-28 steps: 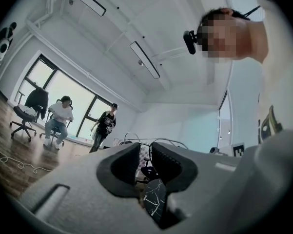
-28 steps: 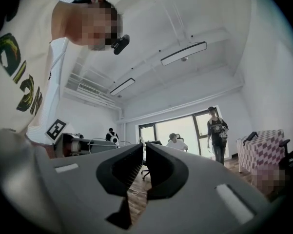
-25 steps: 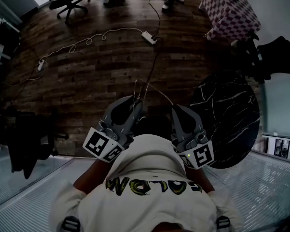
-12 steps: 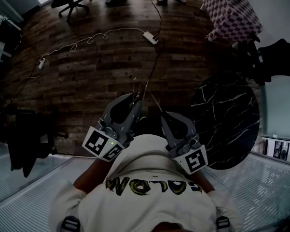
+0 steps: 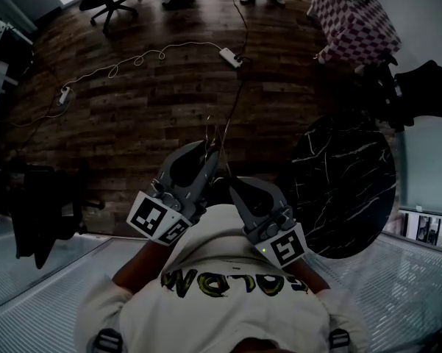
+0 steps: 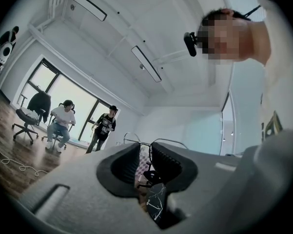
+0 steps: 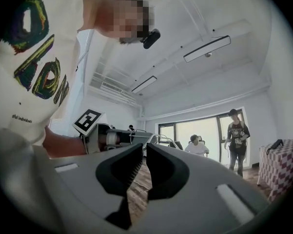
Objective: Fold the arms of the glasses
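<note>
Head camera: on person's head, looks steeply down past white shirt [image 5: 228, 267] to wooden floor [image 5: 132, 101]. Left tongs [image 5: 213, 153] and right tongs [image 5: 232, 182] near, low in frame.

Left gripper camera: sits behind own jaws, very near, faces about level toward window [image 6: 63, 99]. Glasses [image 6: 167, 139] at jaw tips.

Right gripper camera: same seat; jaws opening, nothing between; angled toward left tongs' marker cube [image 7: 89, 120].

Shared: floor and checkered cloth [image 5: 353, 13] in all three. Seated person [image 6: 61, 121] and standing person [image 6: 105, 128] in both gripper views.
</note>
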Demonstrator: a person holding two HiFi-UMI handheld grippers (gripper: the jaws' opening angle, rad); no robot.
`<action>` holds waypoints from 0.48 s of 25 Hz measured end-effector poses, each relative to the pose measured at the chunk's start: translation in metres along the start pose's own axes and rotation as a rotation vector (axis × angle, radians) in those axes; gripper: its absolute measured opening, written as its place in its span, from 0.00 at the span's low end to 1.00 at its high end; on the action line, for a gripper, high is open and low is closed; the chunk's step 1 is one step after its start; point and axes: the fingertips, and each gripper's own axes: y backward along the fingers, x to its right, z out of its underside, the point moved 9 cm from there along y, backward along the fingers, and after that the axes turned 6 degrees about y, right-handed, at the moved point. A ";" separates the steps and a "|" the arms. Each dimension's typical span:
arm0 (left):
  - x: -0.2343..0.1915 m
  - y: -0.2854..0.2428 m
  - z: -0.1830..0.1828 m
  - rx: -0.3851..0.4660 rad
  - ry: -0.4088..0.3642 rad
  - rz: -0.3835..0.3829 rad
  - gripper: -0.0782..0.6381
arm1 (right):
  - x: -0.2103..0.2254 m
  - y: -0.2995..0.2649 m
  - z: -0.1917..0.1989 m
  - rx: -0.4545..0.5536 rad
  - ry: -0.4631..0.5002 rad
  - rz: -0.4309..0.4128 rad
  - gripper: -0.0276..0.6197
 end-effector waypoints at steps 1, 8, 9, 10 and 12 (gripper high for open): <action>0.000 0.000 0.000 0.000 0.000 0.001 0.22 | -0.001 -0.001 0.001 -0.001 0.000 -0.006 0.09; 0.002 0.001 0.000 0.001 0.007 0.004 0.22 | -0.009 -0.004 0.002 -0.014 0.008 -0.036 0.09; 0.002 0.001 0.000 0.001 0.006 0.003 0.22 | -0.010 -0.004 0.002 -0.015 0.009 -0.039 0.09; 0.002 0.002 0.000 0.001 0.005 0.003 0.22 | -0.010 -0.004 0.002 -0.017 0.010 -0.041 0.09; 0.001 0.003 0.000 0.001 0.002 -0.001 0.22 | -0.011 -0.005 0.003 -0.022 0.009 -0.048 0.10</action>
